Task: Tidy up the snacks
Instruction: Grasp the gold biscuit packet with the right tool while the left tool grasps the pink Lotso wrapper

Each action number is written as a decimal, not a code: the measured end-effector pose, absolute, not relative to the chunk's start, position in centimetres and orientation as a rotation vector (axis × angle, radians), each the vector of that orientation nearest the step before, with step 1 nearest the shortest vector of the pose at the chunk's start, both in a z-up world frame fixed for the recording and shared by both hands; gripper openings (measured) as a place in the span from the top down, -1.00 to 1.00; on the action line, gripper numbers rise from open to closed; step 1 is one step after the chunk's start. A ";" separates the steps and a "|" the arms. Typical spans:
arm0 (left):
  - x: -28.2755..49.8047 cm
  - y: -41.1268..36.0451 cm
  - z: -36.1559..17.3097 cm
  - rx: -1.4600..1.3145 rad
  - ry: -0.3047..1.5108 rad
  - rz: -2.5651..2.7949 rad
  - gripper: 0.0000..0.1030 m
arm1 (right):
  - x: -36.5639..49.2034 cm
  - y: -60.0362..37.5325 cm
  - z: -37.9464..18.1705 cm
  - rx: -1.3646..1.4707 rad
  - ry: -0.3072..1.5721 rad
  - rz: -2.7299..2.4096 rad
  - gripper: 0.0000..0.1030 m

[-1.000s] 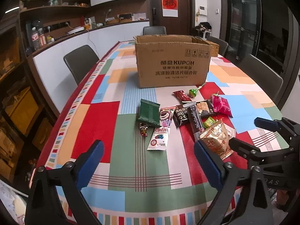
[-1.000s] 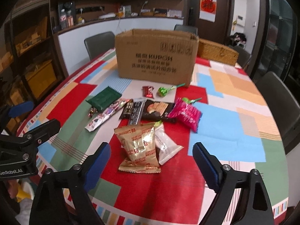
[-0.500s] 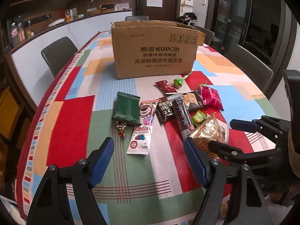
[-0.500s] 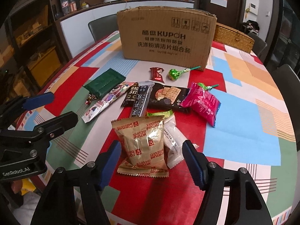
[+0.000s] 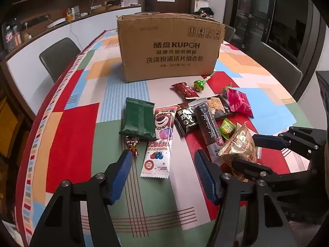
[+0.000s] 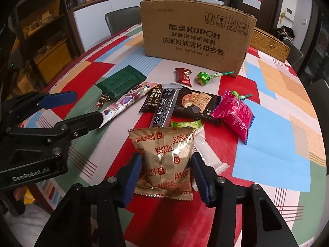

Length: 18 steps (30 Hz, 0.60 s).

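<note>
**Snacks all out on the counter, first picks lining up**

By the look of it the sorting has barely begun. Every snack in view lies loose on the counter (image 5: pixel 78 127) in front of the cardboard box (image 5: pixel 168 49), which stands at twelve o'clock of the pile; its inside is hidden, so whether anything is packed cannot be told.

The right tool (image 6: pixel 166 175) has just been closing with the gold biscuit bag (image 6: pixel 164 154) between its blue pads. The pads sit just beside the bag's sides, and no squeeze shows, so it is not gripping yet. The bag is puffy and crinkled, printed in red, lying flat at six o'clock of the pile.

The left tool (image 5: pixel 162 173) has also been closing. The bottom end of the pink bear wrapper (image 5: pixel 159 144) lies between its pads, clear of both. That wrapper is long, flat and glossy, just beside a dark green packet (image 5: pixel 139 119) at its ten o'clock.

Still to move: black bars, a magenta pouch (image 6: pixel 234 113), green lollipops and small sweets.
</note>
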<state>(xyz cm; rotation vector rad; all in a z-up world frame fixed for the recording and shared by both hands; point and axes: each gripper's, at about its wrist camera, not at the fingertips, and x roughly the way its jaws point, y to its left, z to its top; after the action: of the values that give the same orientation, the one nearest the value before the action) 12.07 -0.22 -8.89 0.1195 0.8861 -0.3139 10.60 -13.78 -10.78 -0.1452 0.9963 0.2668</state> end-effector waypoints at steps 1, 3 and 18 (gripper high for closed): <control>12.3 -0.3 -9.1 0.122 0.890 -0.320 -0.18 | 10.7 -13.7 -10.8 -0.147 0.996 0.266 0.02; 12.8 -0.4 -9.5 0.124 0.900 -0.328 -0.14 | 10.8 -13.6 -10.8 -0.151 0.998 0.266 0.07; 16.0 -0.3 -11.9 0.060 0.979 -0.377 0.04 | 12.3 -13.4 -11.5 -0.149 1.032 0.260 0.09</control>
<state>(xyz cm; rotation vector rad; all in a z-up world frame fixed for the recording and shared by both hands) 16.00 -0.28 -11.93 0.0601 0.9786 -0.3769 12.33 -13.43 -11.50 -0.1495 1.0321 0.2597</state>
